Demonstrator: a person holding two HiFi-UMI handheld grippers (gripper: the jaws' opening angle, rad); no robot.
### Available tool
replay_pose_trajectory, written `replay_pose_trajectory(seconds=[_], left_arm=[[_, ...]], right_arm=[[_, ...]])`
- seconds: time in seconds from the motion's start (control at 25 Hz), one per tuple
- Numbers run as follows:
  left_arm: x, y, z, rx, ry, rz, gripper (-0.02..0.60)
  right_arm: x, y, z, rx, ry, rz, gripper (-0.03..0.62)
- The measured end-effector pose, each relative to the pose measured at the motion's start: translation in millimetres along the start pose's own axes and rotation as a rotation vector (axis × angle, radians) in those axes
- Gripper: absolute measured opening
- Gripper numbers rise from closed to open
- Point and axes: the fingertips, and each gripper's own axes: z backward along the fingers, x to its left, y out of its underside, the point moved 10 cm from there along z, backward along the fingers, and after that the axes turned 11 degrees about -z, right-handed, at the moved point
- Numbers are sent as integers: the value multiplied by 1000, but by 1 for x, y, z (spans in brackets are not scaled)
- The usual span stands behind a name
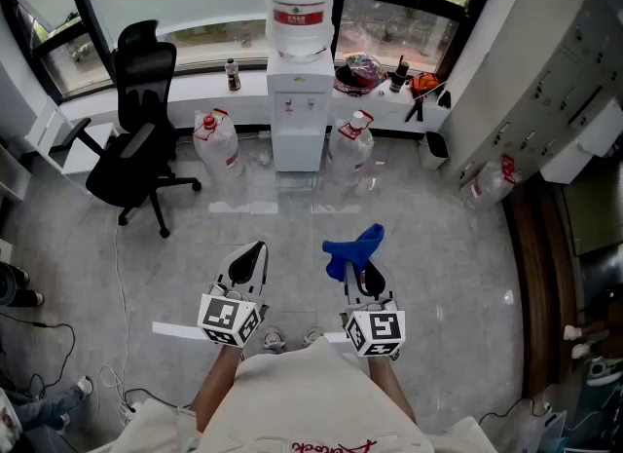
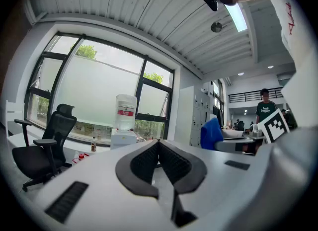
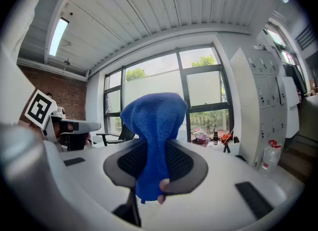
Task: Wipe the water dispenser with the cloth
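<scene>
Blue cloth [image 3: 155,125] pinched in the right gripper [image 3: 158,170], water dispenser [image 1: 297,115] well ahead by the window.
The left gripper [image 2: 159,144] has jaws pressed together, empty.

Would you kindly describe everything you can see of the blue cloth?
The cloth is blue, with a nubbly, towel-like weave. It is bunched and pinched between the fingers of the right gripper, a rounded fold sticking out past them and a short tail behind. Nothing else touches it; the water dispenser stands well ahead.

White left claw [image 1: 256,249], right claw [image 1: 362,276], shirt [image 1: 316,393]
</scene>
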Motion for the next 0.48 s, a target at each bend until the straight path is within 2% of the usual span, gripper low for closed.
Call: replay_pose_trajectory(seconds=[0.48], left_arm=[[-8, 1, -3, 8, -13, 3, 11]], right_arm=[[-9, -1, 4, -3, -37, -21, 107]])
